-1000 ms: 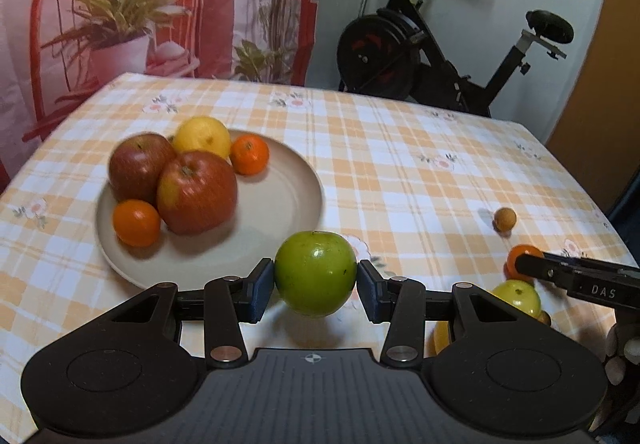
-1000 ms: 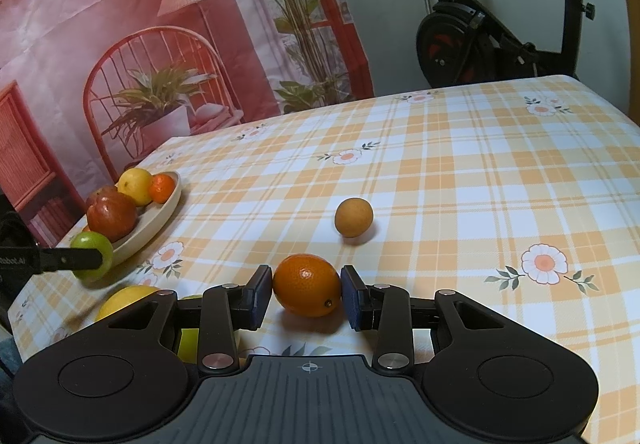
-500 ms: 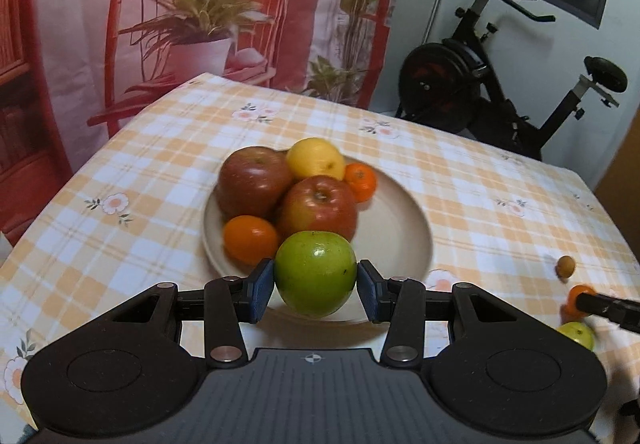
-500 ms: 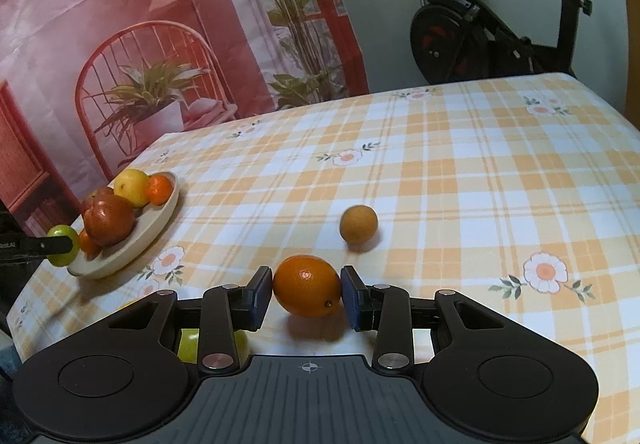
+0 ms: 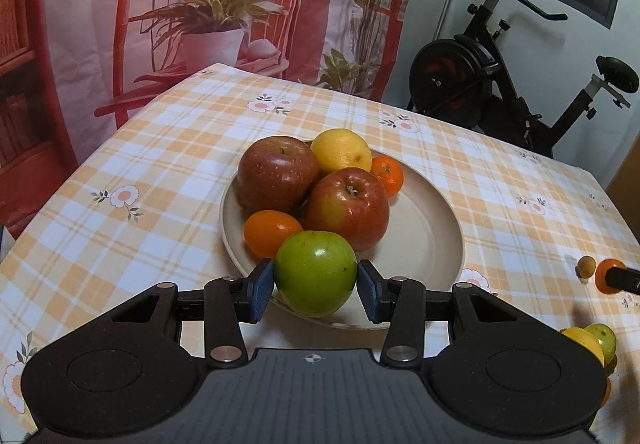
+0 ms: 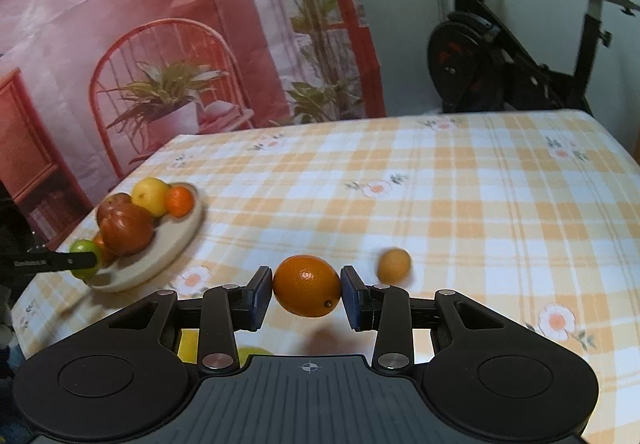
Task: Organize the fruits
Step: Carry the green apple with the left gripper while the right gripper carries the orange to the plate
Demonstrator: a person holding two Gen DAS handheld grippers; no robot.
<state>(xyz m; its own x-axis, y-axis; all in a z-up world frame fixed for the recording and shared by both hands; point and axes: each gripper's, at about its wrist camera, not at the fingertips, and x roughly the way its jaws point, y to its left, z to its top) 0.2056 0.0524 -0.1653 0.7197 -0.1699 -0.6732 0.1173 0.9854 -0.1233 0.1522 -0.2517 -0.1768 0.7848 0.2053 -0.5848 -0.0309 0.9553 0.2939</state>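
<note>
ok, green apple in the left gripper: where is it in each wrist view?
Left wrist: the green apple sits bottom centre, clamped between the left gripper fingers, over the near rim of the plate.
Right wrist: the same apple is small at the far left edge, partly behind a dark finger, at the plate's near end.
Shared landmark: the beige plate with two red apples.
</note>
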